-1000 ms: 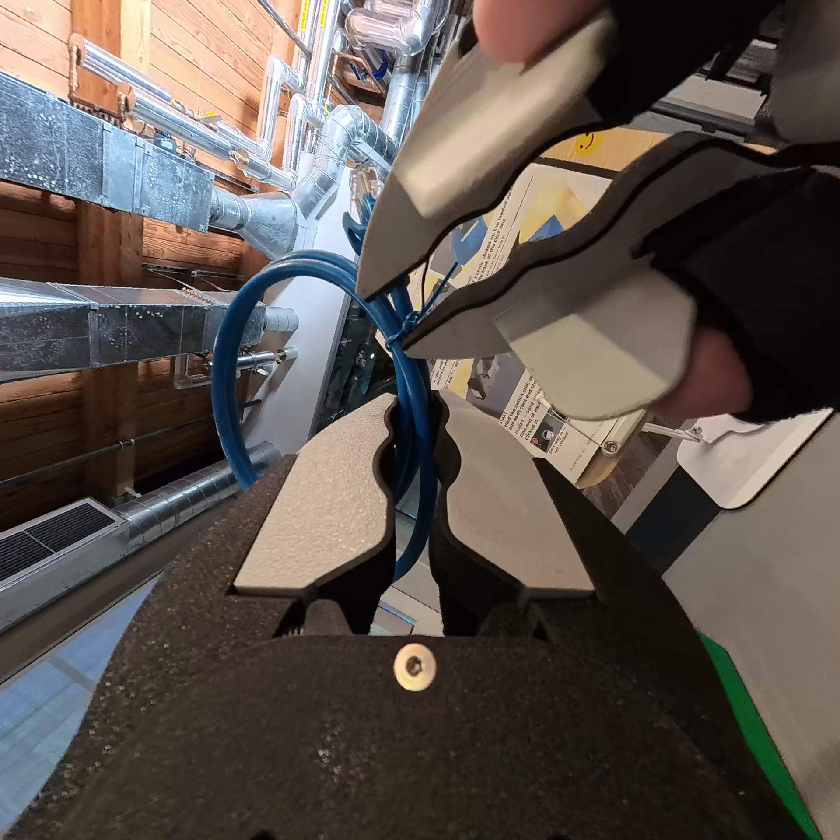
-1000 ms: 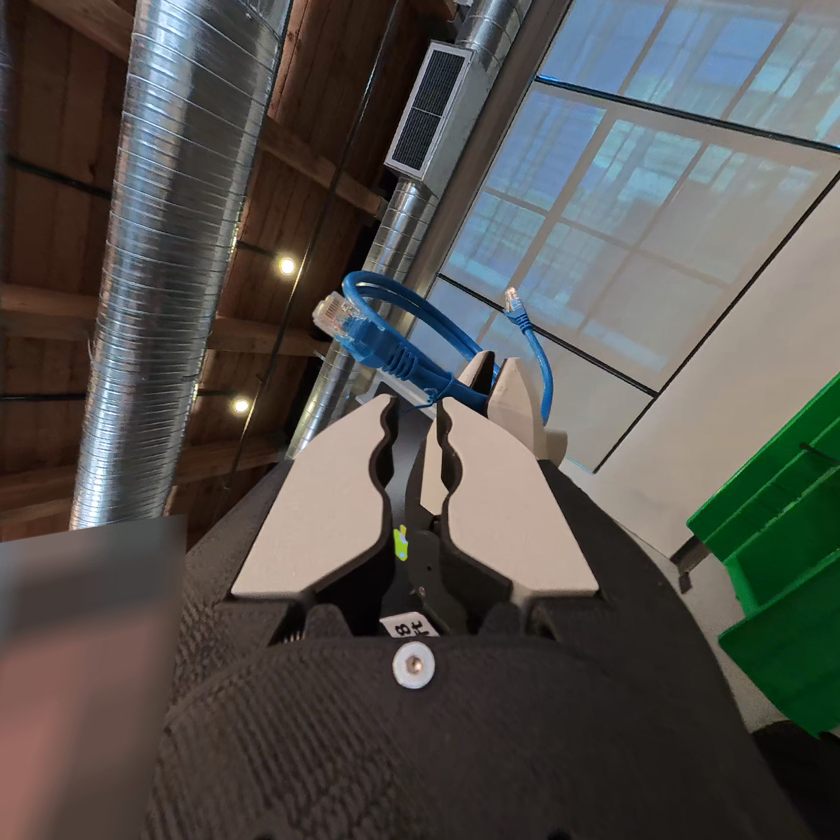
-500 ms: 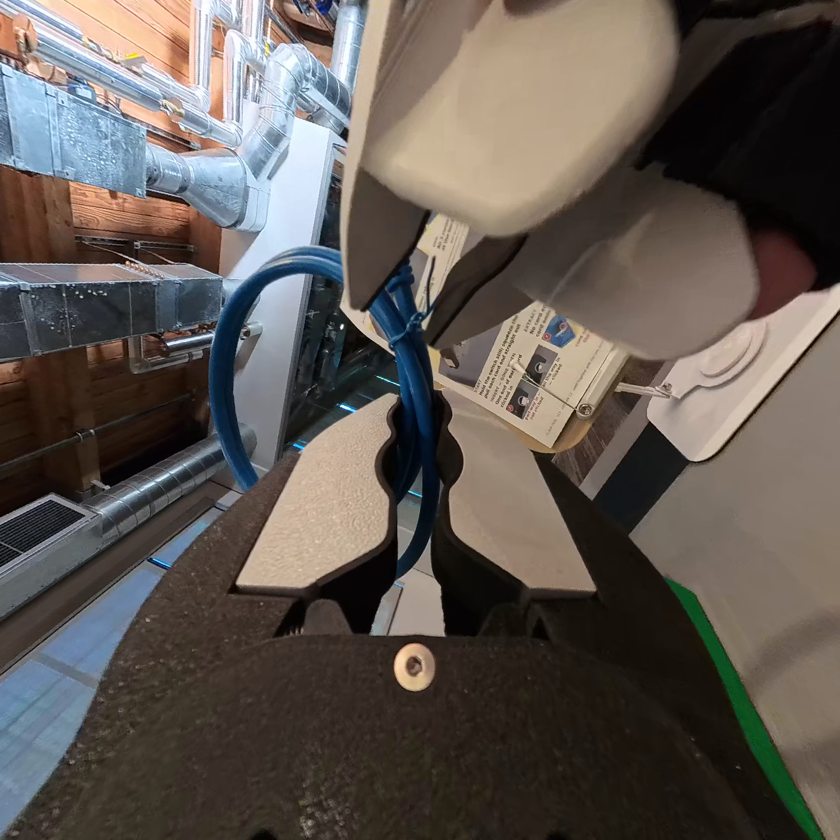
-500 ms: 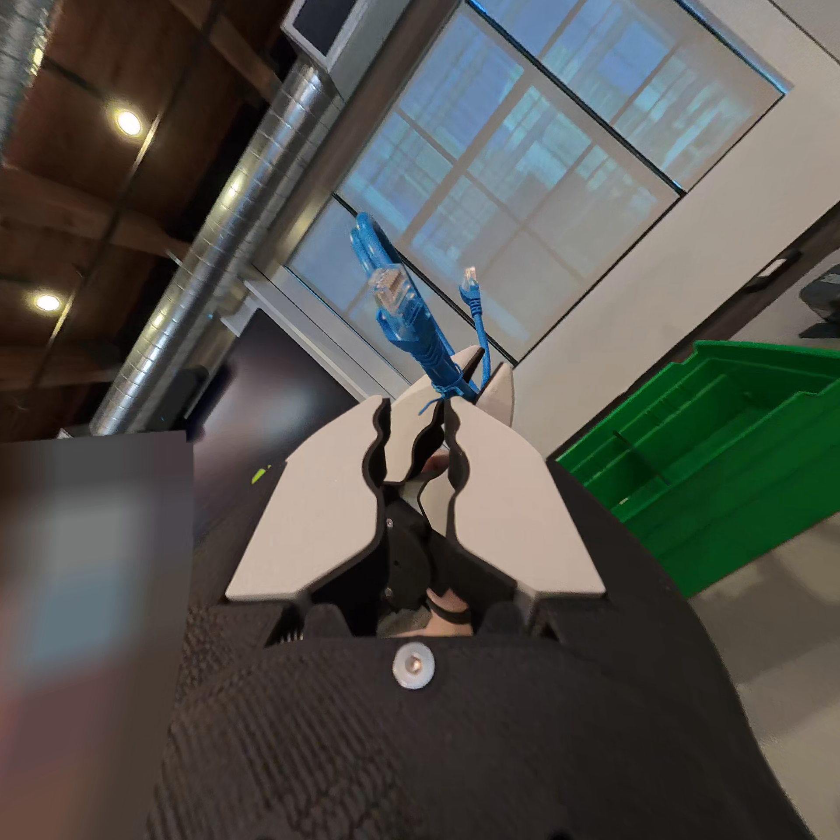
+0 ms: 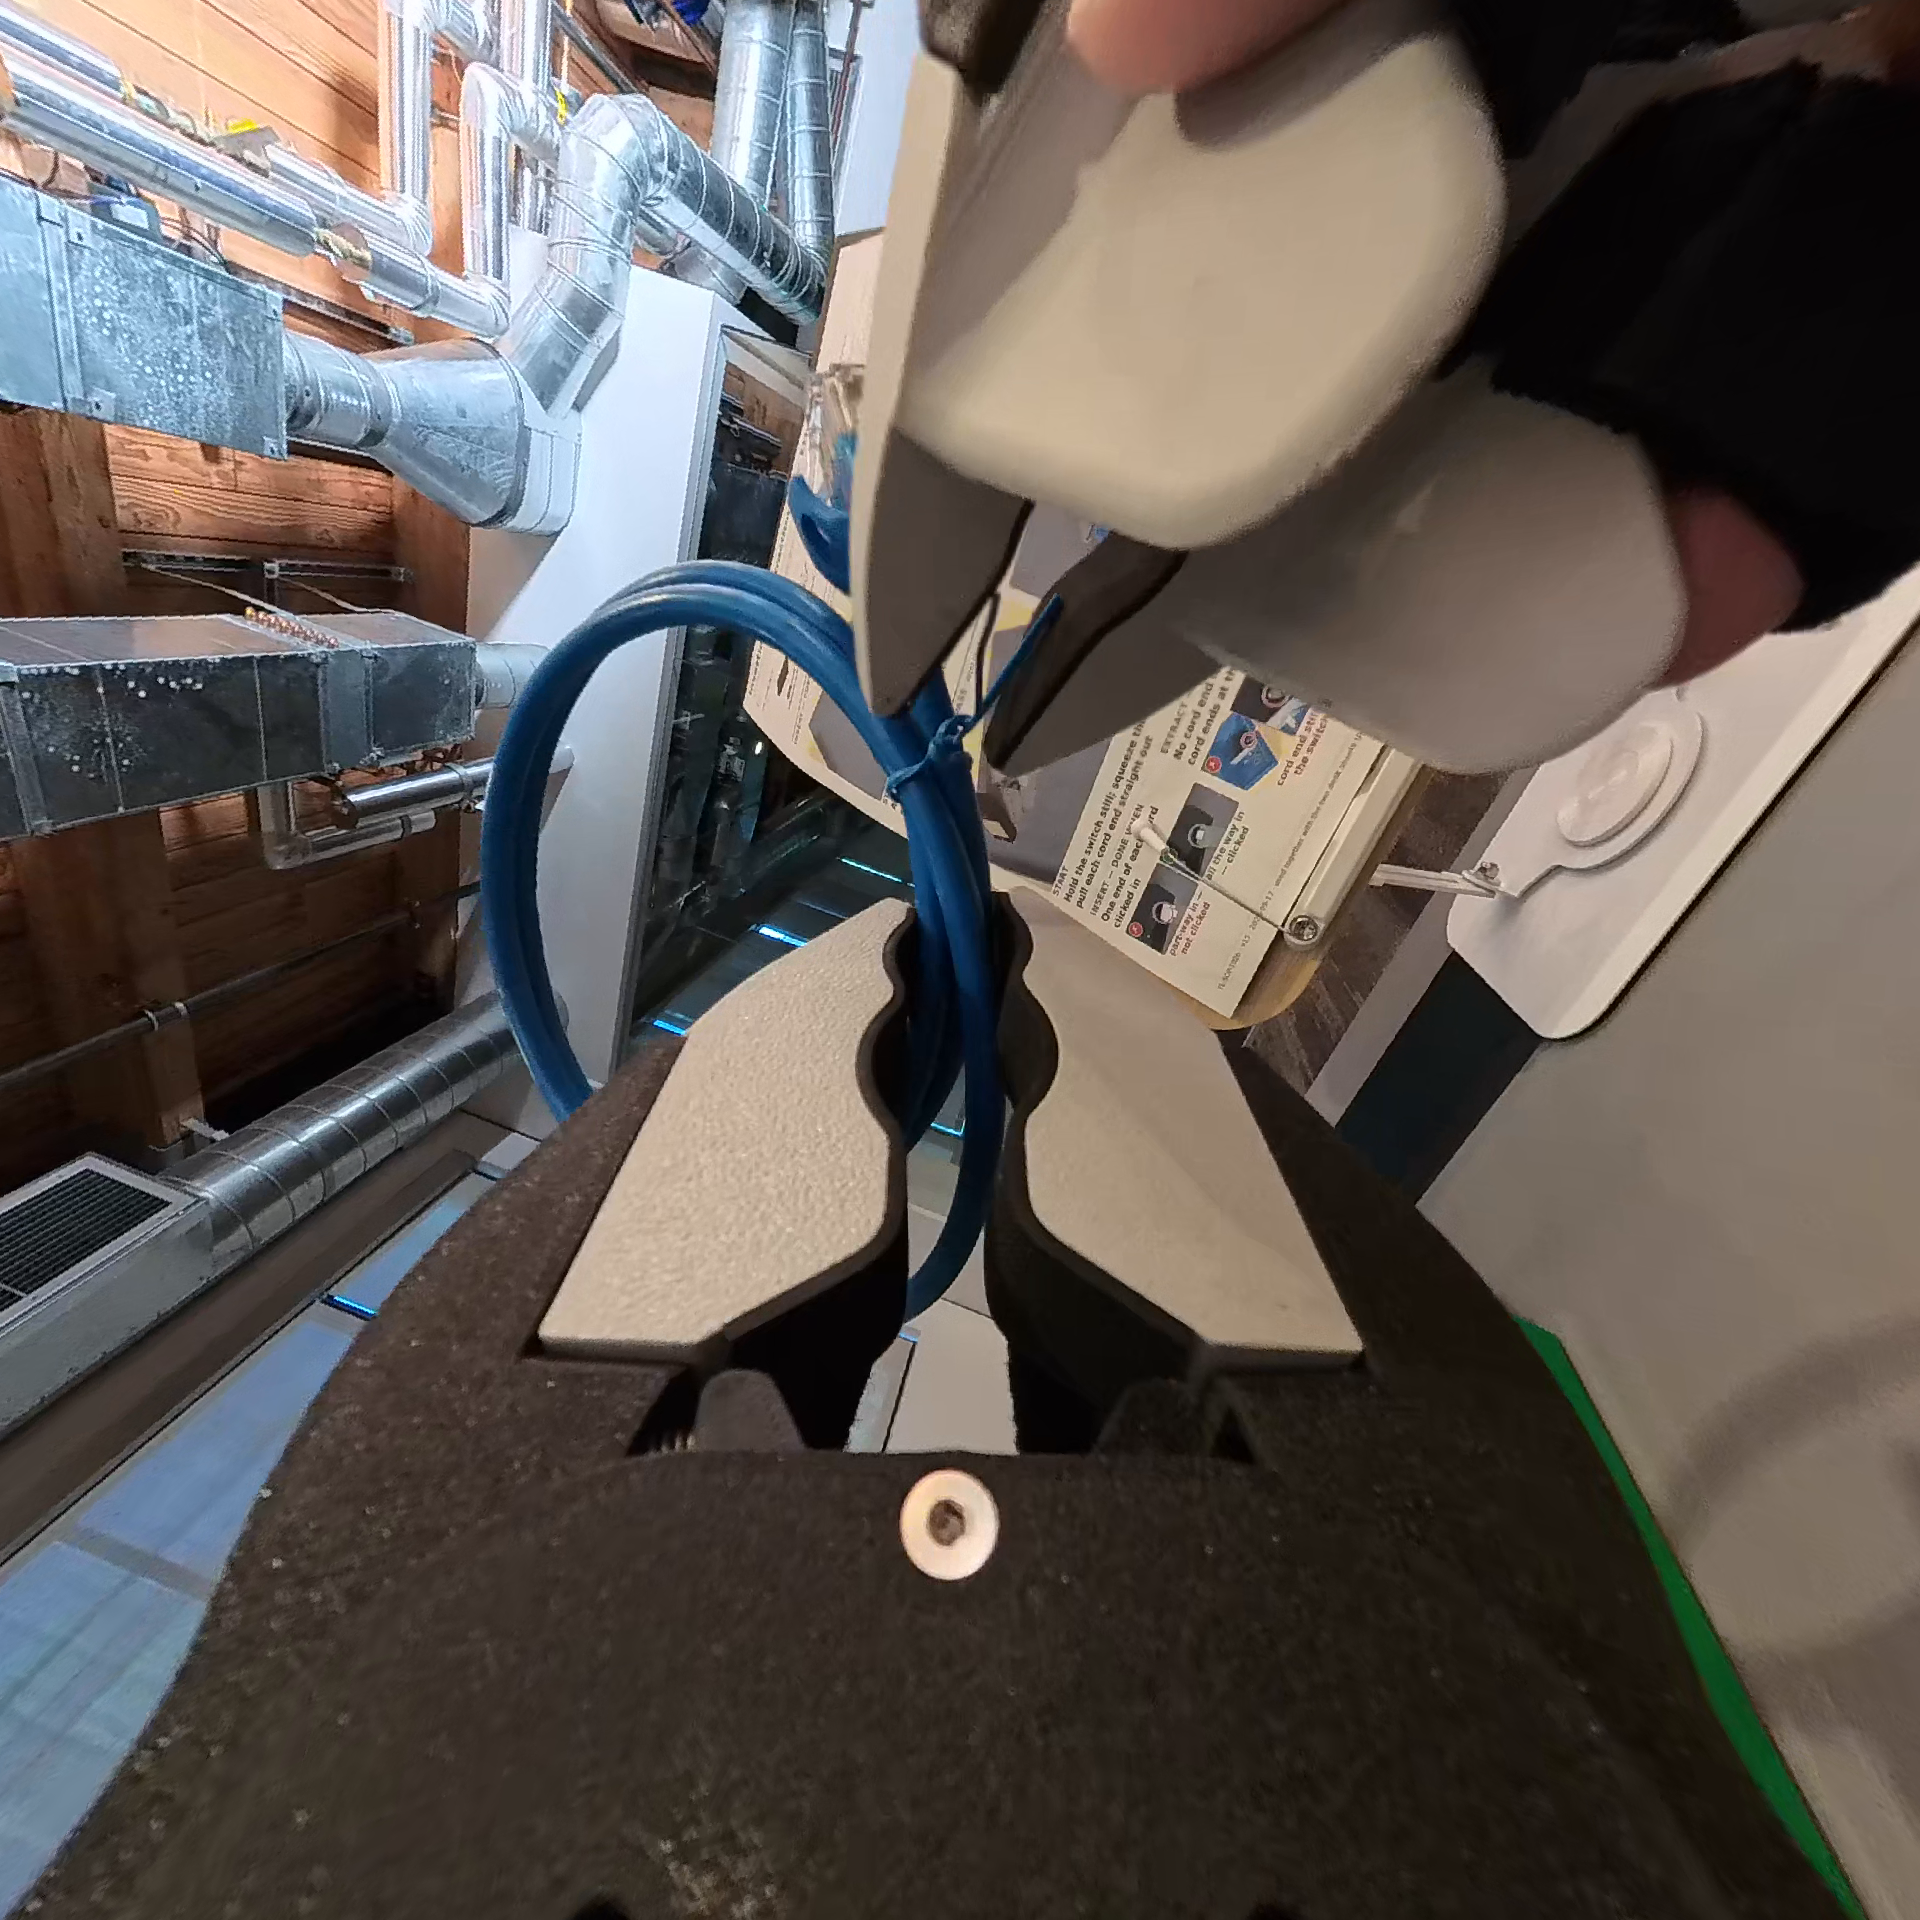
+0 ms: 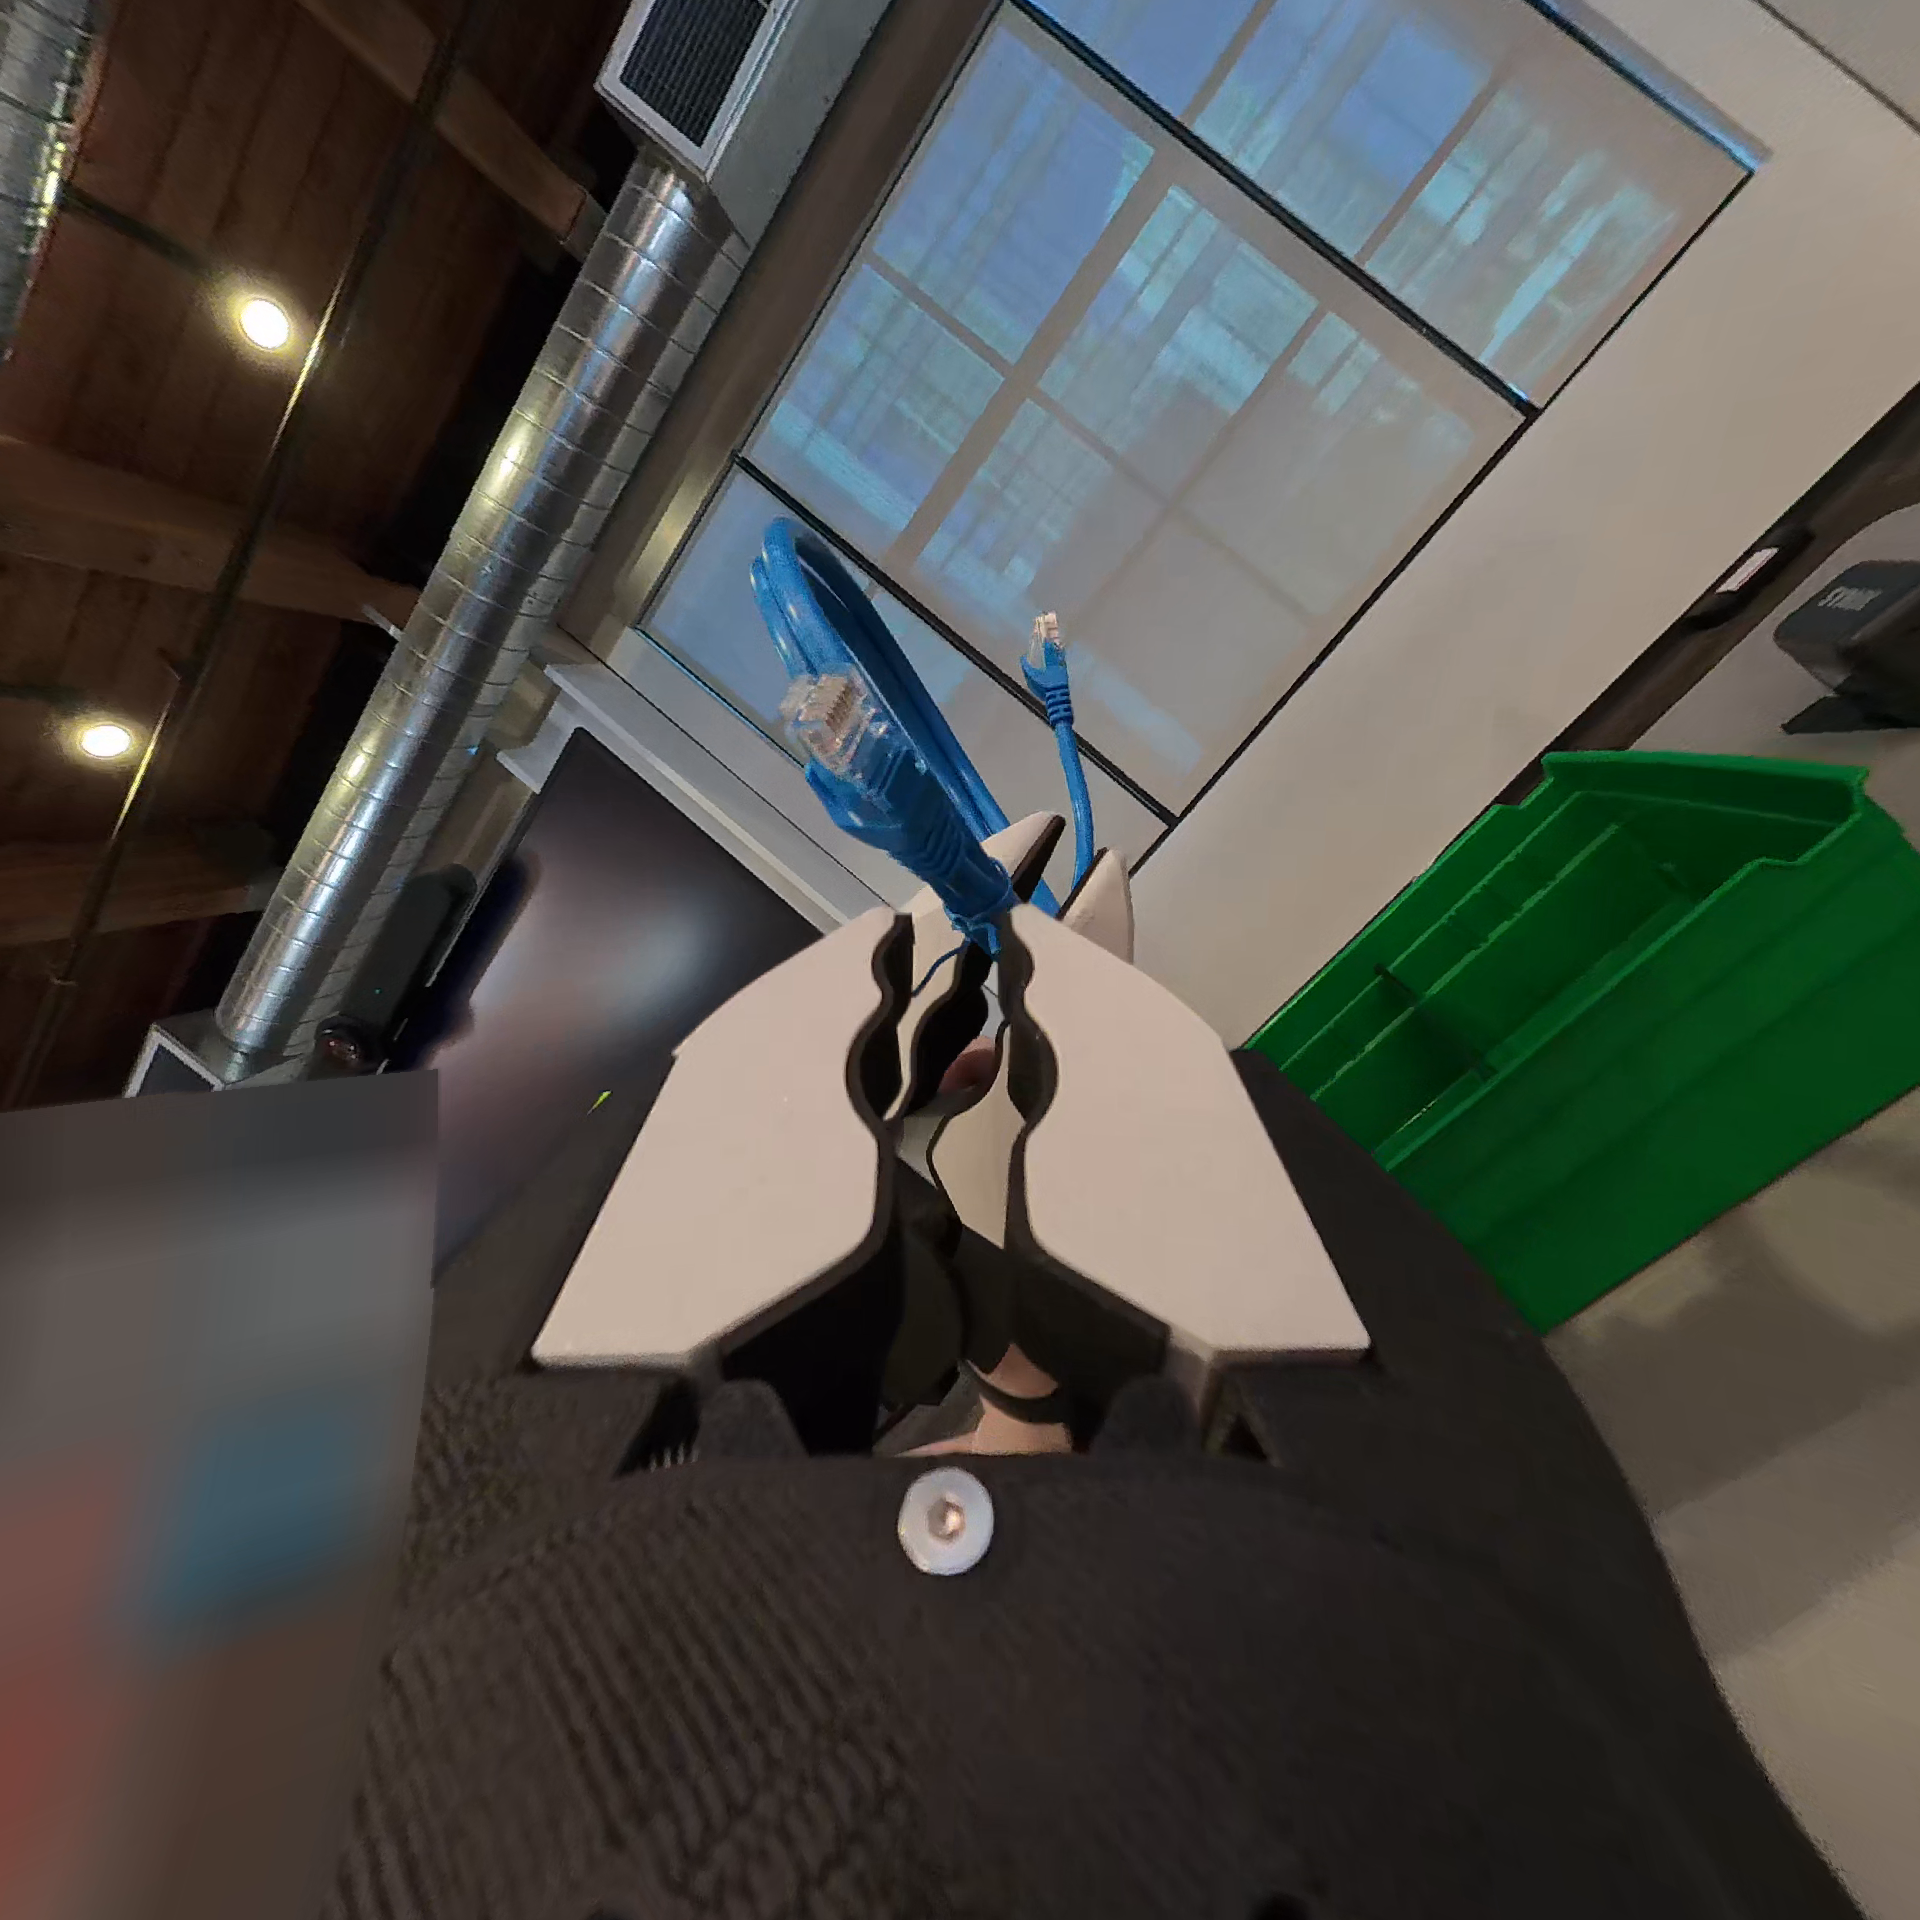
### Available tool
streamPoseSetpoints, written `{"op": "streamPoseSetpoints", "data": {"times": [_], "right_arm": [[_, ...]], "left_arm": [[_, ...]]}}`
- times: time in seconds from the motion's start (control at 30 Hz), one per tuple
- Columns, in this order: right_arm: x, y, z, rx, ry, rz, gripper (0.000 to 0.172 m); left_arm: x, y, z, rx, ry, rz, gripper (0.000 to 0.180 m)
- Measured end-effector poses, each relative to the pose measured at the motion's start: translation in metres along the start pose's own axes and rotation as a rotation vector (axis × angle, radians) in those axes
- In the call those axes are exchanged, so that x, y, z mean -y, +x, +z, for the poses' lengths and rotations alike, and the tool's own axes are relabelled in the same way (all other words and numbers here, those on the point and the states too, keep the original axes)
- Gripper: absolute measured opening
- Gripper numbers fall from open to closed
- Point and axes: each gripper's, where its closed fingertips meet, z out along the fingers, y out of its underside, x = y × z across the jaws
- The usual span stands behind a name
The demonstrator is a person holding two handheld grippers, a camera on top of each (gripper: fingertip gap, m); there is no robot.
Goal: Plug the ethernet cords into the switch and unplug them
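Between two sets of tongs [image 5: 951, 925], one coiled blue cord [image 5: 520, 883], two plugs [image 6: 831, 717].

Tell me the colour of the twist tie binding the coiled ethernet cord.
Blue, matching the ethernet cord; the twist tie shows best in the left wrist view.

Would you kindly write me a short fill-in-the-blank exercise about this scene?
1. The coiled ethernet cord is ____ in colour.
2. The left claw is clamped on the ____.
3. The bin in the right wrist view is ____.
4. The cord's strands are bundled by a thin ____.

Missing words: blue; cord; green; tie
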Motion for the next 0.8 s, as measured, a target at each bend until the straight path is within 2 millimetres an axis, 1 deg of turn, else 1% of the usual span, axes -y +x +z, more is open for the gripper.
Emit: {"op": "streamPoseSetpoints", "data": {"times": [0.23,0.7,0.8], "right_arm": [[0.0021,0.0034,-0.0015,0.008,0.010,0.022,0.008],[-0.0004,0.0034,-0.0005,0.029,-0.003,0.042,0.007],[-0.0032,0.0045,0.0000,0.014,-0.025,0.007,0.004]], "left_arm": [[0.0018,0.0017,-0.0003,-0.001,0.007,0.005,0.011],[0.0009,0.0015,-0.0002,-0.004,0.004,0.014,0.011],[-0.0004,0.0033,0.0004,-0.021,-0.003,0.007,0.011]]}}
